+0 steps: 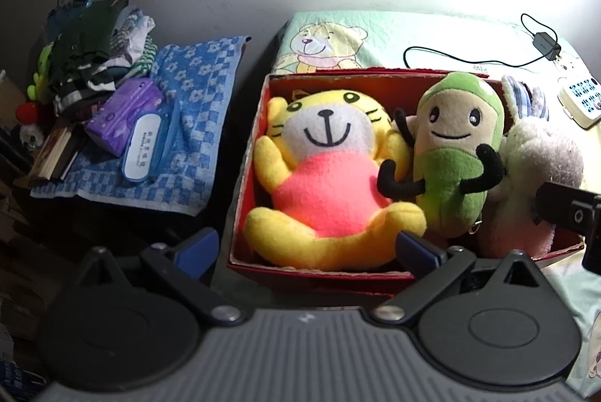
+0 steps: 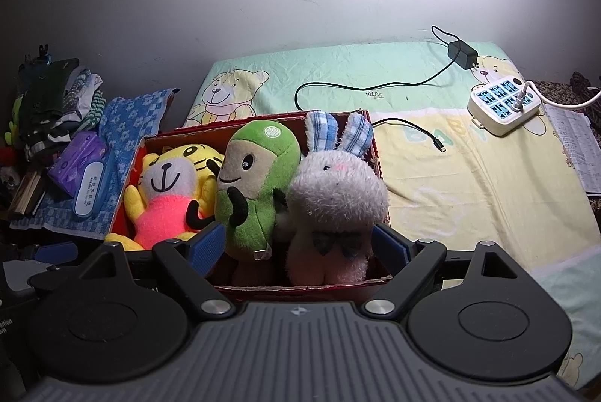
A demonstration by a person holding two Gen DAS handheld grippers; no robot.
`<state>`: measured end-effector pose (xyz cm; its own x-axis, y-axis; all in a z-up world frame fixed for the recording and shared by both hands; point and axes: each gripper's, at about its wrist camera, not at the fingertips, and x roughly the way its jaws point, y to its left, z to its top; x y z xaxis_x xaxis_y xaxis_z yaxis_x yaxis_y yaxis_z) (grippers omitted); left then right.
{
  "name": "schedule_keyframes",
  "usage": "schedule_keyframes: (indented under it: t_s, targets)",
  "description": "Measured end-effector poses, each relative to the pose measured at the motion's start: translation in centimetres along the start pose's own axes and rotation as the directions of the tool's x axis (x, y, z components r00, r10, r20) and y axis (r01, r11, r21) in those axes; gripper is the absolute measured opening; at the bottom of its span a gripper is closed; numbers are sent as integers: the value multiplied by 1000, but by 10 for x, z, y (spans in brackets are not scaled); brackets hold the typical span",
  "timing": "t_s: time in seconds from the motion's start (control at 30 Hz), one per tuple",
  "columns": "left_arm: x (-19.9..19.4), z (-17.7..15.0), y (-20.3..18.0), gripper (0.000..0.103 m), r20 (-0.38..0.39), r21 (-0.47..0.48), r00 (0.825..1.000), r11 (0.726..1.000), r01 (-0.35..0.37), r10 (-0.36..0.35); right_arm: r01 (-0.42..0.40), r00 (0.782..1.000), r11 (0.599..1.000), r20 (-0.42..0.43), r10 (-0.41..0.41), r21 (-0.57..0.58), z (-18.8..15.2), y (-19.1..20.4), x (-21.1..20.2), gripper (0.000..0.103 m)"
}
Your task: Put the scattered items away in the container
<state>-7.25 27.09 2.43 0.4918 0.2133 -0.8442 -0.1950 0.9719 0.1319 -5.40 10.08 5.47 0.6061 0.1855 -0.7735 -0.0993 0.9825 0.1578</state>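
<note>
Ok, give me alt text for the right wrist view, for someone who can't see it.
A red box on a bear-print sheet holds three plush toys side by side: a yellow tiger, a green figure and a white rabbit. The right gripper hangs open at the box's near edge, holding nothing.

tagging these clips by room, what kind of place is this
Most likely a bedroom. A mattress with a bear-print sheet lies against a bare wall, folded clothes are piled beside it, and plush toys fill a red box. A power strip sits on the sheet.
</note>
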Motion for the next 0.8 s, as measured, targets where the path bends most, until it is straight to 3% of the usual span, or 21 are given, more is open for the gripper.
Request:
schedule_keyframes:
  t_s: [0.8]
  targets:
    - [11, -2, 7, 101, 3, -18, 1000, 1000, -3, 3, 21, 999, 999, -45, -24, -48, 1, 7, 24, 87]
